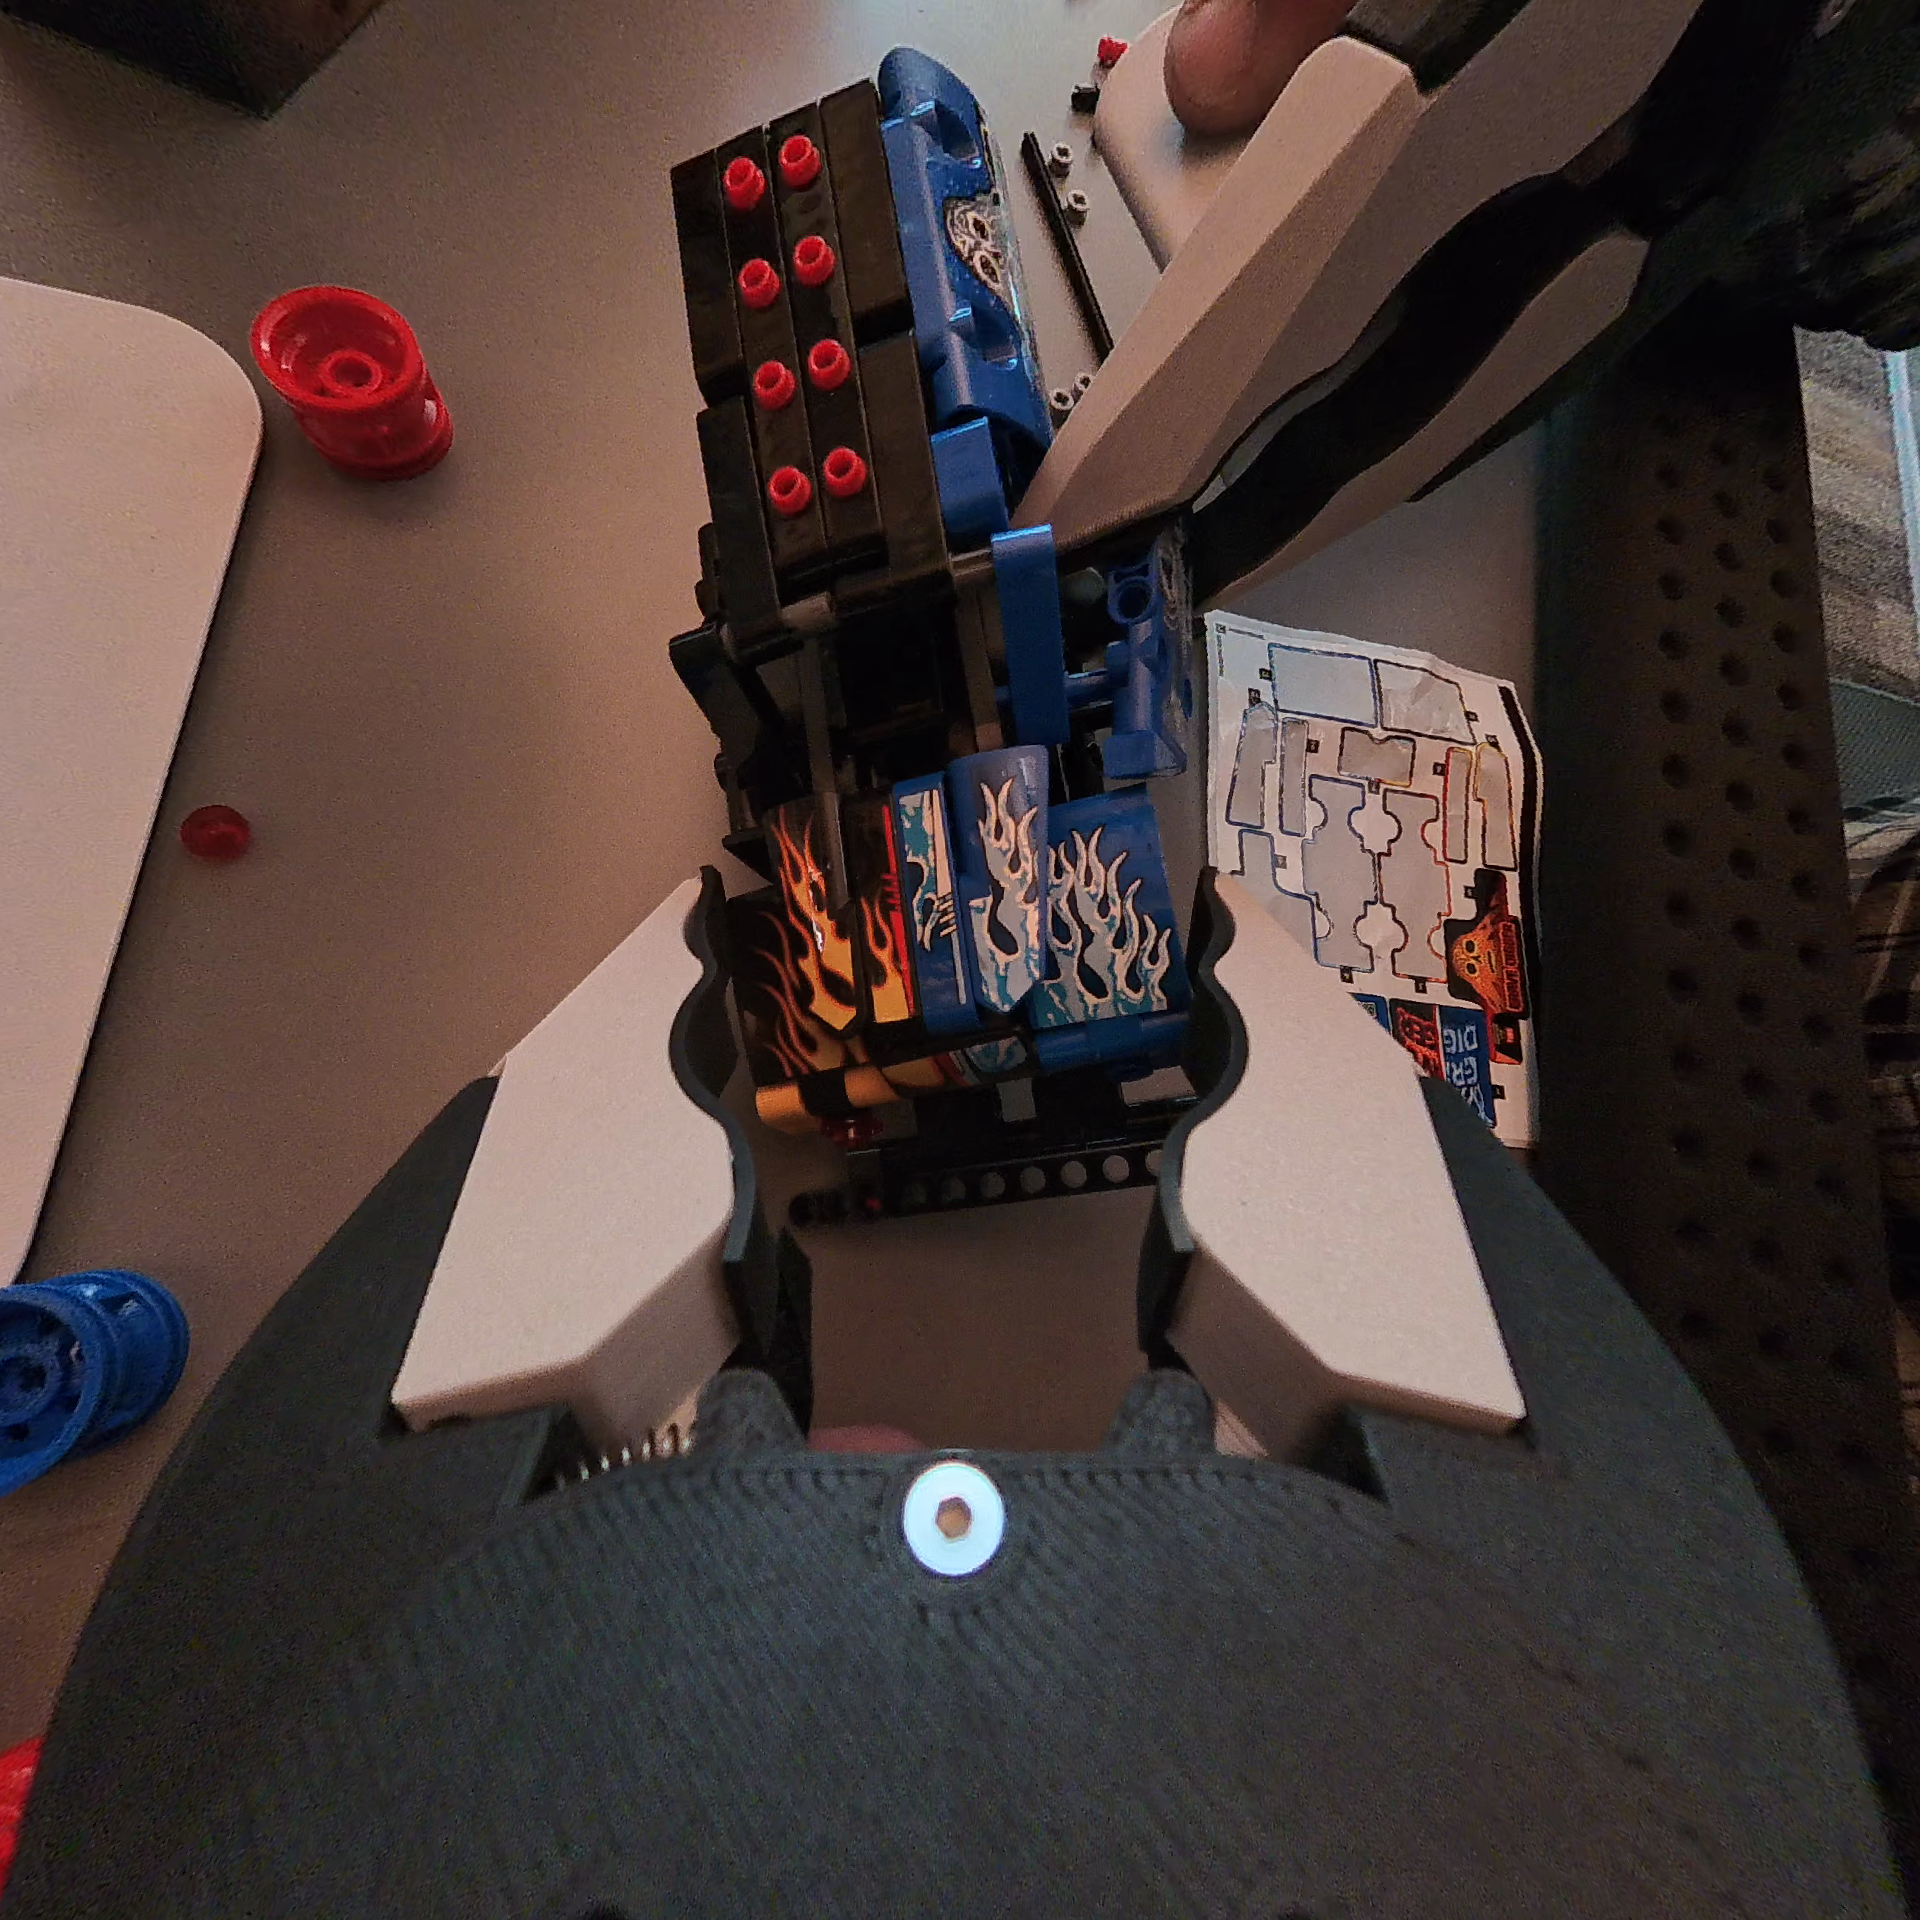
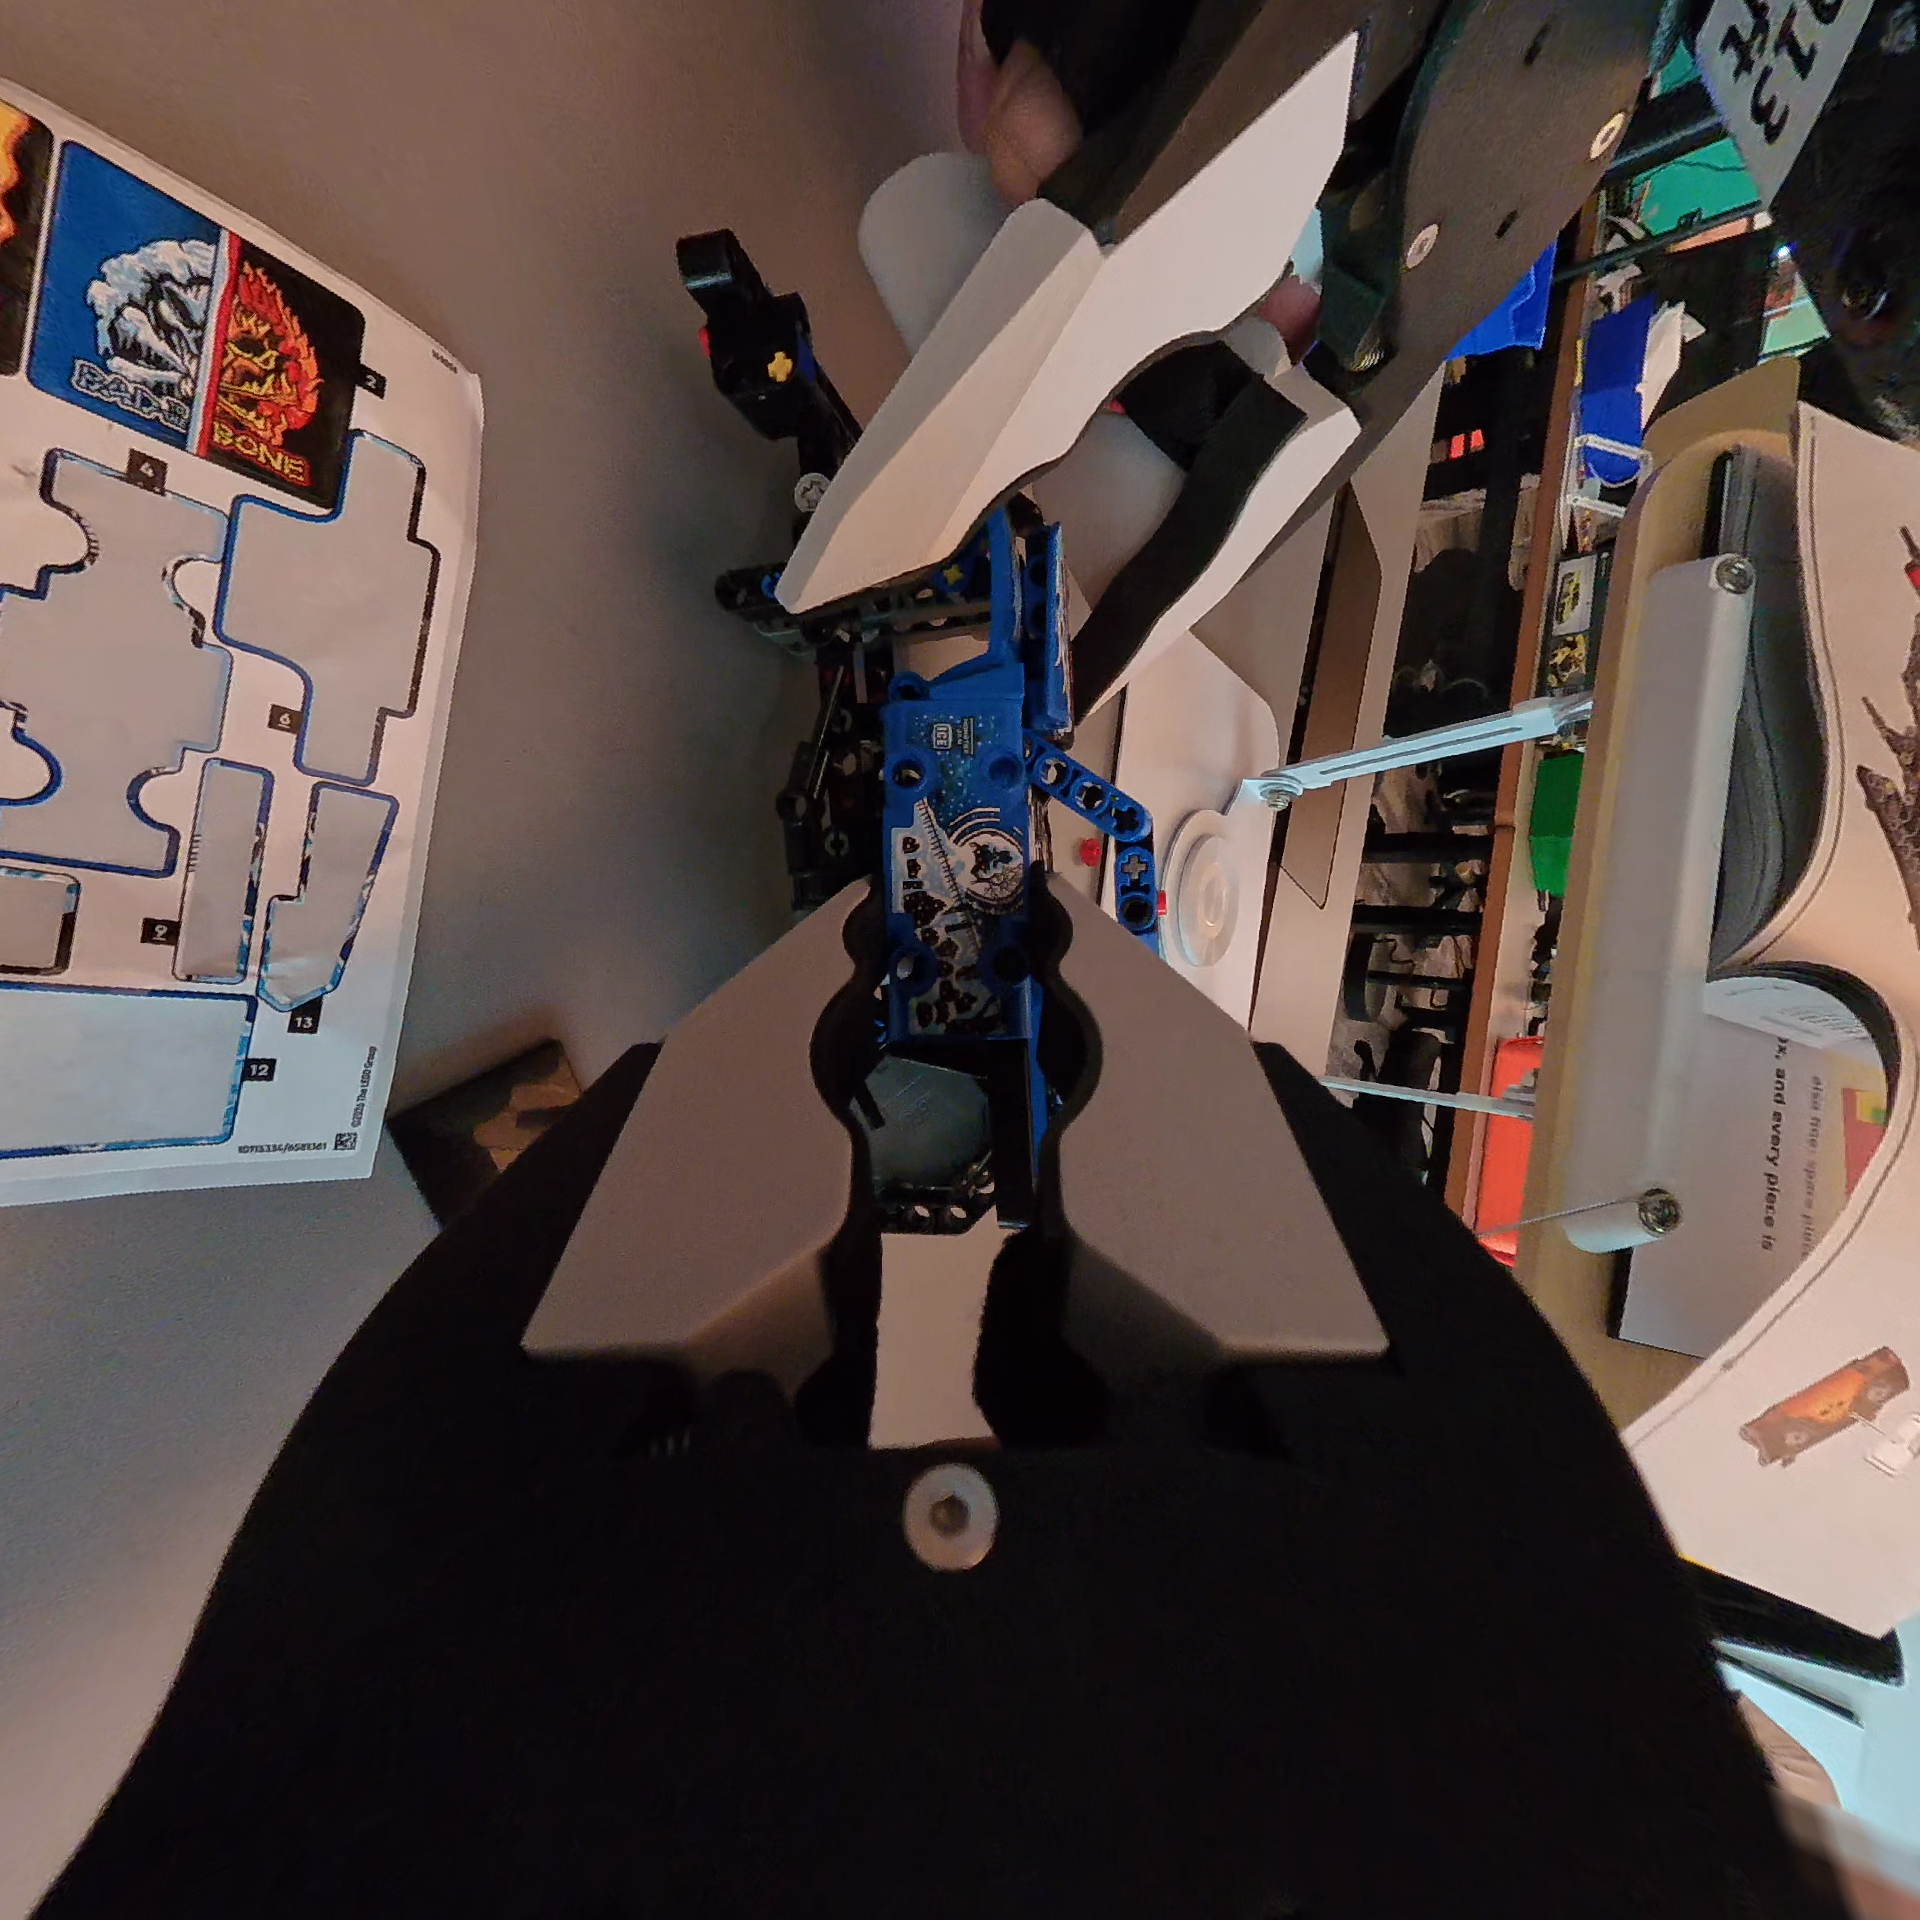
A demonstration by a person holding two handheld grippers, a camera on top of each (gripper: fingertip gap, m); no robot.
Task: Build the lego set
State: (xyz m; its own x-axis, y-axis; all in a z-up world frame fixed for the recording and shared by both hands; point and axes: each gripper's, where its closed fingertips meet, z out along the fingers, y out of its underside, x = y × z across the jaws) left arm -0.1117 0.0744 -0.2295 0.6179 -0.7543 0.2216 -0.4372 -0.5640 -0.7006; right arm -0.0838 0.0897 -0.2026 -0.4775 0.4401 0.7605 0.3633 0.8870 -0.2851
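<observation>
The part-built Lego vehicle (image 1: 831, 416) is black and blue, with red pins on top and flame stickers at its near end. My left gripper (image 1: 956, 935) is shut on that flame-stickered end, one finger on each side. In the right wrist view my right gripper (image 2: 956, 914) is shut on the model's blue stickered side panel (image 2: 956, 831). In the left wrist view the right gripper's fingers (image 1: 1195, 343) come in from the upper right and meet the model's blue side. In the right wrist view the left gripper's fingers (image 2: 987, 416) reach down onto the model from above. The model is held above the grey table.
A red wheel hub (image 1: 348, 379), a small red round piece (image 1: 213, 831) and a blue wheel hub (image 1: 73, 1361) lie left of the model beside a white tray (image 1: 104, 623). A sticker sheet (image 1: 1371, 831) lies right of it, also visible in the right wrist view (image 2: 208, 675). A black axle (image 1: 1065, 239) and an open booklet (image 2: 1818, 1143) are nearby. There is about 5 cm between the tips of the two grippers.
</observation>
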